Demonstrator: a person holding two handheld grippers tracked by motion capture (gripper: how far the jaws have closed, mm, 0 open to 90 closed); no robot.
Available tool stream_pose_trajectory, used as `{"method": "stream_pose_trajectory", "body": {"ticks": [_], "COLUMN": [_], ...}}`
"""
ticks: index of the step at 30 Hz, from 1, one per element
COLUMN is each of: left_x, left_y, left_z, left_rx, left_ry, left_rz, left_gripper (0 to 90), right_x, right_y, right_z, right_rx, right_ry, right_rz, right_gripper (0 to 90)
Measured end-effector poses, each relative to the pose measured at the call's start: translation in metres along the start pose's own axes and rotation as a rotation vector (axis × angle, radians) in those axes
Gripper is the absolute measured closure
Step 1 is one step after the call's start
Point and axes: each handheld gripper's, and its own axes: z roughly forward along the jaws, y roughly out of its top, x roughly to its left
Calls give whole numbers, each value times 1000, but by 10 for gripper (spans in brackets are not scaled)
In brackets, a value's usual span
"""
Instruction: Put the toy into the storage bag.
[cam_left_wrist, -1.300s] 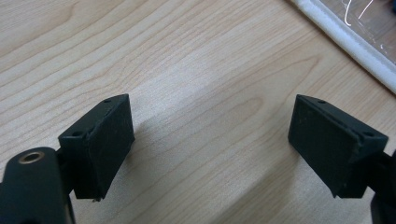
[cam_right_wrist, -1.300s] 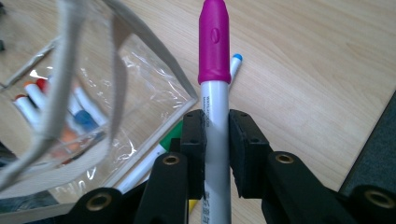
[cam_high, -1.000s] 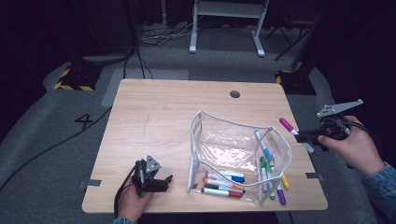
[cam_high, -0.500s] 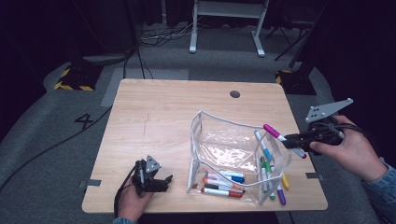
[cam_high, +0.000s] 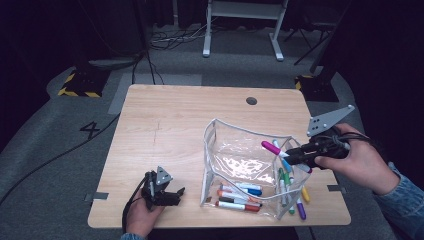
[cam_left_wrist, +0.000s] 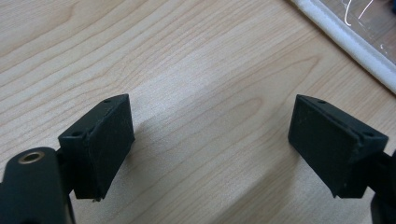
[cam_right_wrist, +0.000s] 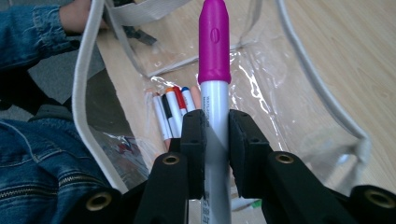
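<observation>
The step in hand looks like loading markers into the clear pouch (cam_high: 240, 160), which stands open on the near right part of the table (cam_high: 165, 125). The right gripper (cam_high: 292, 156) is clamped tight on a white marker with a magenta cap (cam_high: 272, 148), and holds it over the pouch's right rim with the cap pointing left, toward the opening. In the right gripper view the marker (cam_right_wrist: 214, 60) runs straight up between the pads, gripped on its white barrel just below the cap, with the pouch mouth beyond it. Several markers (cam_high: 239, 195) already lie inside at the near end, and a few more (cam_high: 302, 202) lie just outside the pouch at its near right corner.

The left gripper (cam_high: 167, 192) rests near the table's near left edge, jaws wide apart with nothing between them, well apart from the pouch.

Next, the marker probably needs carrying further left until it is over the opening, tipping down, then releasing so it drops among the others. The soft rim could catch the cap.
</observation>
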Motion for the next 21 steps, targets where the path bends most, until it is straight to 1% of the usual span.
{"method": "stream_pose_trajectory", "body": {"ticks": [4,5,6,10,18,19,20,21], "left_x": [0,0,0,0,0,0,0,0], "left_y": [0,0,0,0,0,0,0,0], "left_z": [0,0,0,0,0,0,0,0], "left_rx": [0,0,0,0,0,0,0,0], "left_ry": [0,0,0,0,1,1,0,0], "left_rz": [0,0,0,0,1,1,0,0], "left_gripper": [144,144,144,144,143,143,144,144], "right_x": [8,8,13,20,31,31,34,35], "right_y": [8,8,11,19,29,29,31,32], "right_z": [10,10,17,30,57,57,65,69], "right_rx": [8,8,15,35,100,100,120,132], "right_ry": [30,30,53,85,134,134,144,146], "right_rz": [-30,-30,-45,-73,-129,-129,-140,-145], "right_gripper": [769,769,769,769,769,769,769,769]}}
